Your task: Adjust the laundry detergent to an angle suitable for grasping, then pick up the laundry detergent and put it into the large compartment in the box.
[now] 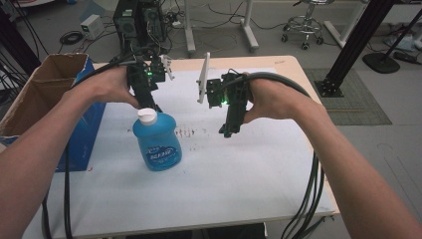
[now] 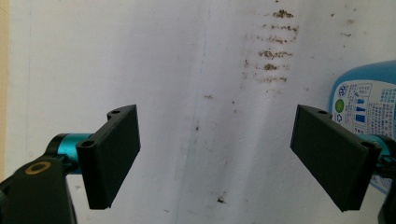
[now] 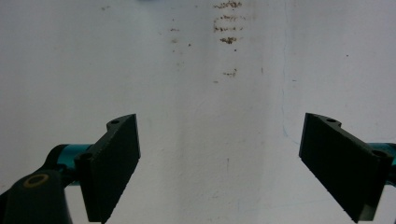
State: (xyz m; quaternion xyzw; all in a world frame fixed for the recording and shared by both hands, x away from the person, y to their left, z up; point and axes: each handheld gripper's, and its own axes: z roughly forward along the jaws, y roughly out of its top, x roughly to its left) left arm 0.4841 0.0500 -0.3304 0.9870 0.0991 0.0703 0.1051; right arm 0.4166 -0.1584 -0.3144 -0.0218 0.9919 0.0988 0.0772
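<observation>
Left tool [image 1: 149,102] agape, just behind blue bottle [image 1: 159,144], label unreadable

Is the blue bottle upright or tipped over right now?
Upright. The blue bottle stands on its base on the white table cover, white cap on top, just below the left claw.

White-topped table [image 1: 239,179], brown stains [image 1: 191,132] near centre. Open cardboard box [image 1: 37,87] at left edge. Grey floor; computer tower [image 1: 139,22] far left, wheeled stool [image 1: 302,25] far right.
</observation>
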